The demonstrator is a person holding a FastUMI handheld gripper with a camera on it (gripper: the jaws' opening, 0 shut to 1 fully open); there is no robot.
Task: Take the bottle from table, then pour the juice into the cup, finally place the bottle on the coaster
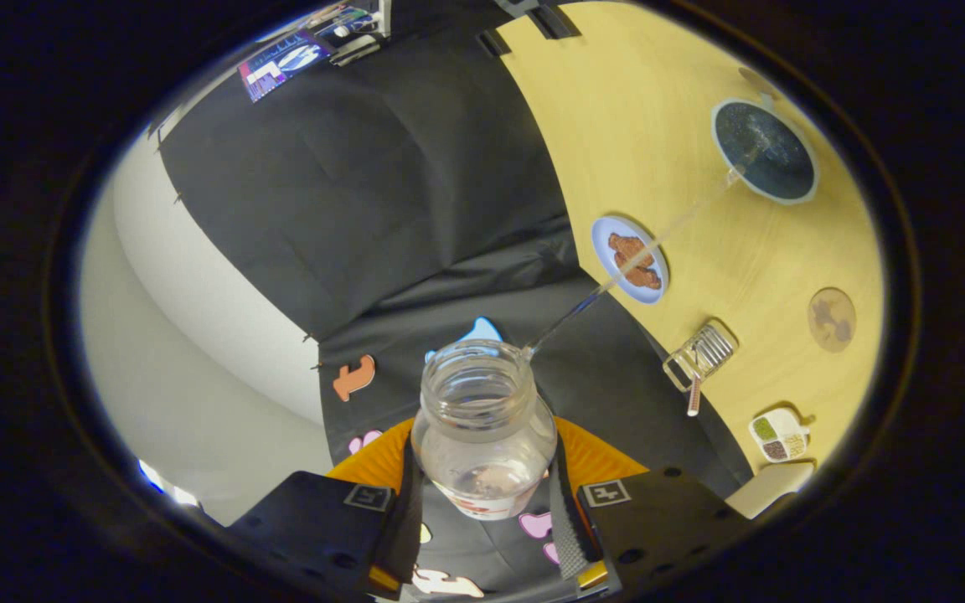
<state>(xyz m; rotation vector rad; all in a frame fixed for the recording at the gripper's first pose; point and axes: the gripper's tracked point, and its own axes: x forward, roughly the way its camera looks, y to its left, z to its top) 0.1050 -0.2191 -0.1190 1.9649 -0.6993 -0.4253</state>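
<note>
Tool (pixel 482 502) clamped on a clear glass bottle (pixel 483 431), fingers pressing both sides of its body. Bottle is tipped w/ open mouth aimed at the dark cup (pixel 766 151) on the yellow surface (pixel 633 109); a thin stream of juice arcs from mouth to cup, so pour looks underway. Round coaster (pixel 832 319) sits nearer, past the cup, awaiting the bottle.
</note>
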